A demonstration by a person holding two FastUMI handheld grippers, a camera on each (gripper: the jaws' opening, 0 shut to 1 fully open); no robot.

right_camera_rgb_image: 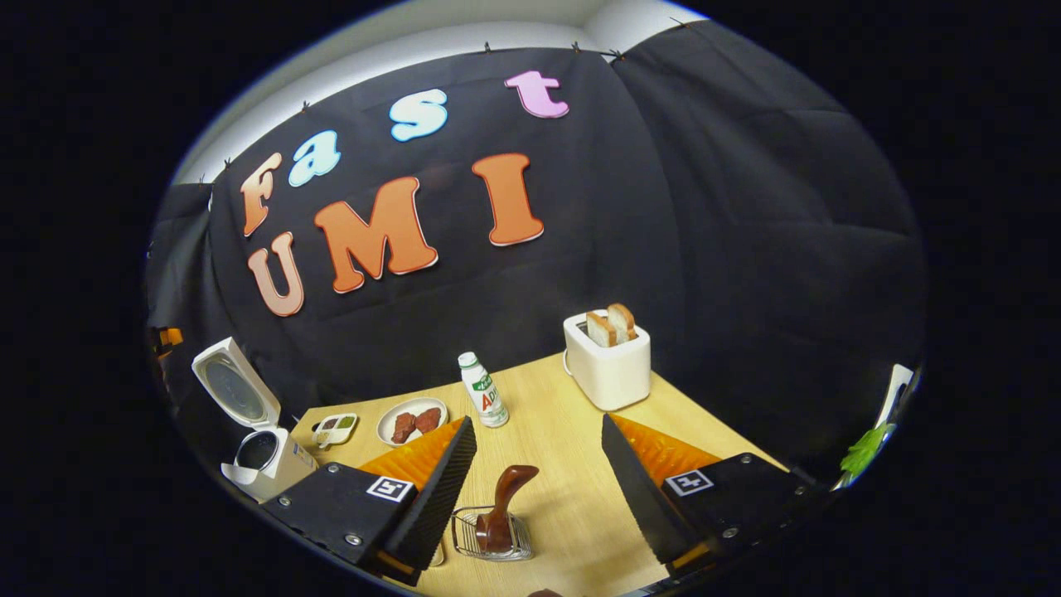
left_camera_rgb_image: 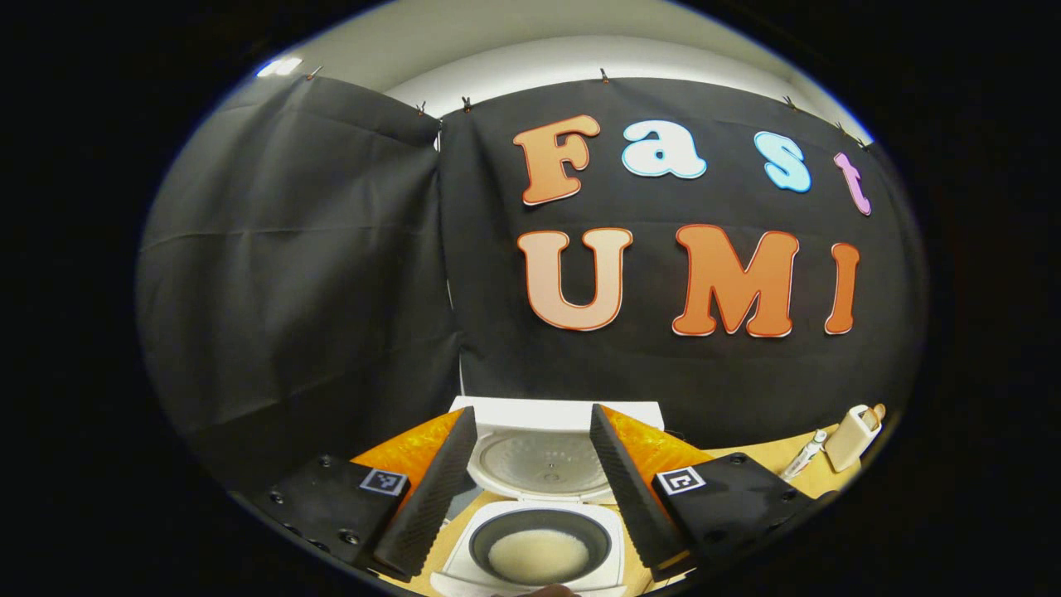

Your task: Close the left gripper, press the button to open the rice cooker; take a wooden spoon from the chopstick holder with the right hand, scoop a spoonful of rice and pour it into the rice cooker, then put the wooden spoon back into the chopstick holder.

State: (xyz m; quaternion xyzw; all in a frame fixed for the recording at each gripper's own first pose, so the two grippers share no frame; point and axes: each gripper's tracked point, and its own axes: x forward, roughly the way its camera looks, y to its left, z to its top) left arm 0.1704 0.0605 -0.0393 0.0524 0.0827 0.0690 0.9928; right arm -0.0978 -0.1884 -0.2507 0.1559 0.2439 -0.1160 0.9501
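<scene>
Rice cooker (left_camera_rgb_image: 535,506): lid up, rice in pot. Wooden spoon (right_camera_rgb_image: 504,504): standing in wire chopstick holder (right_camera_rgb_image: 491,535), apparently returned. Left gripper (left_camera_rgb_image: 530,489) and right gripper (right_camera_rgb_image: 530,497): fingers apart, empty. Risk: right fingers straddle spoon; careless retreat could topple holder.

The left gripper view looks down from close above the open rice cooker (left_camera_rgb_image: 539,506) at frame bottom; the right gripper view faces the table (right_camera_rgb_image: 564,414) from farther back, the same cooker at its lower left
</scene>
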